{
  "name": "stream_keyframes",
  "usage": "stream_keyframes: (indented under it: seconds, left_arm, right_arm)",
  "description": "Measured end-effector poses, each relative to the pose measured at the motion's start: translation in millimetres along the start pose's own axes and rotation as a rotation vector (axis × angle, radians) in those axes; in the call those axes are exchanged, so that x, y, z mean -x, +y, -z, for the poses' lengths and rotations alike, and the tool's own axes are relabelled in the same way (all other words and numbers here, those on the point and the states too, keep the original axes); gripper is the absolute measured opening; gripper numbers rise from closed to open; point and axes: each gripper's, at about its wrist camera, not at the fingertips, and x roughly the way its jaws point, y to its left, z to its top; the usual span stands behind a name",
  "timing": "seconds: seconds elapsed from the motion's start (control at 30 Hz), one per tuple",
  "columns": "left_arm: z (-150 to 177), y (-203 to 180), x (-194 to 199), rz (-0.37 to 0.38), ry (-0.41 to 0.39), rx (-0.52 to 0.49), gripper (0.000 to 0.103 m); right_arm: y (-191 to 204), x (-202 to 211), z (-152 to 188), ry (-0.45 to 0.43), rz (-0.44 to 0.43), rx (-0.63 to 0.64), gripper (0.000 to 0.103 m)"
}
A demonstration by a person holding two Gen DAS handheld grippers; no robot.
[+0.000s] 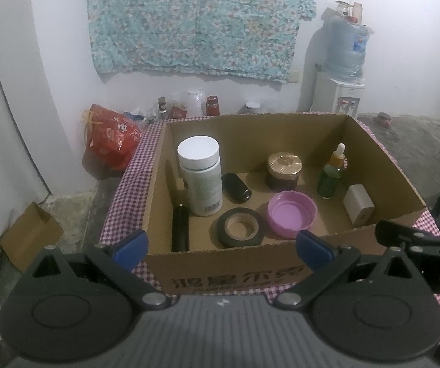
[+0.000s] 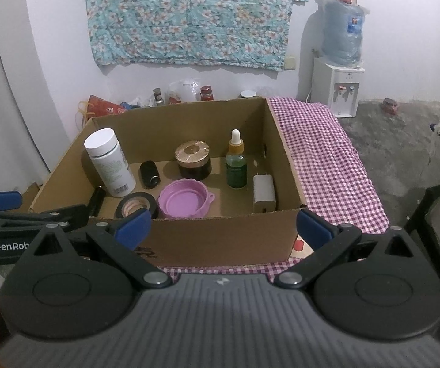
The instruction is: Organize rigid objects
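Both tools idle at the near edge of the cardboard box [image 1: 235, 273]: left tool [image 1: 221, 243] fingers apart, nothing between them; right tool [image 2: 221, 225] same, spread and empty. All the rigid items sit inside the box: black tape roll [image 1: 240, 228] and pink lid [image 1: 291, 215] nearest, black cylinder [image 1: 180, 228] along the left wall, white charger block [image 1: 358, 205] at the right wall, then the white-capped pill bottle [image 1: 201, 175], small black cap [image 1: 236, 187], gold-lidded jar [image 1: 283, 171] and green dropper bottle [image 1: 331, 173] further back. My read: sort looks nearly done or not started, can't tell which. If picking next, come in from above over the front wall, take the tape roll across its rim, keep clear of the tall bottle, which looks tippy. Box sits on a table with a purple checked cloth [image 2: 327, 153]. Behind: concrete floor, red bag [image 1: 109, 138], jars by the wall, floral cloth [image 1: 195, 21] hanging, water dispenser [image 1: 339, 92] in the corner.
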Motion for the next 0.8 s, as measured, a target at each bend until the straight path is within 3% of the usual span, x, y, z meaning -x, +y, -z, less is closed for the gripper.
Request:
stream_keyframes:
  seconds: [0.8]
  left_arm:
    - [2.7, 1.8, 5.6, -0.003, 0.000, 0.009, 0.103]
  right_arm:
    - [9.1, 6.9, 0.4, -0.012, 0.004, 0.026, 0.102]
